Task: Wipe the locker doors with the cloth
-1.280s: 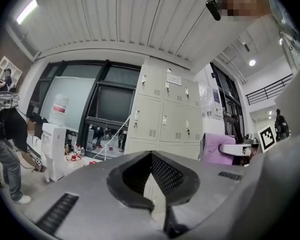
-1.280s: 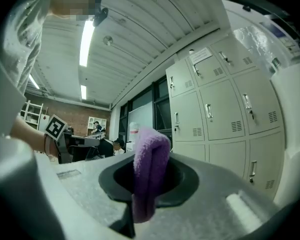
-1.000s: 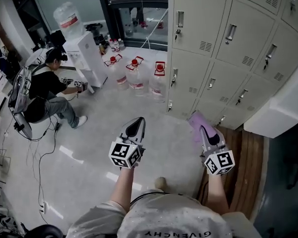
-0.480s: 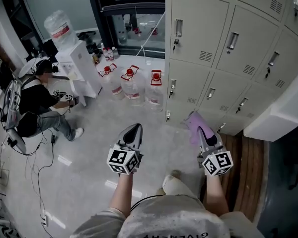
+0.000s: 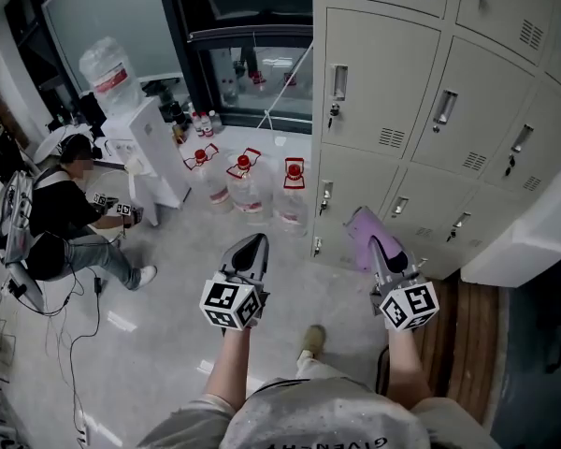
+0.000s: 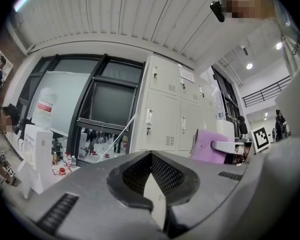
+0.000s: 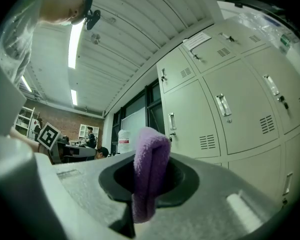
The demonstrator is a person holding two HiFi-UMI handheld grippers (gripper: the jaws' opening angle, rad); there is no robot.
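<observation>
Right gripper [image 5: 376, 249], clamping the cloth [image 5: 361, 227], should press it flat on the locker doors [image 5: 379, 101]; left gripper [image 5: 251, 245] closed, empty.

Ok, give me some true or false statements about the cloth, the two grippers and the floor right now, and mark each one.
1. The right gripper is shut on a purple cloth. True.
2. The left gripper holds a second cloth. False: it is shut with nothing in it.
3. The cloth is pressed flat against the locker doors. False: it is held up in the air, short of the doors.
4. Three red-capped jugs stand on the floor beside the lockers. True.
</observation>
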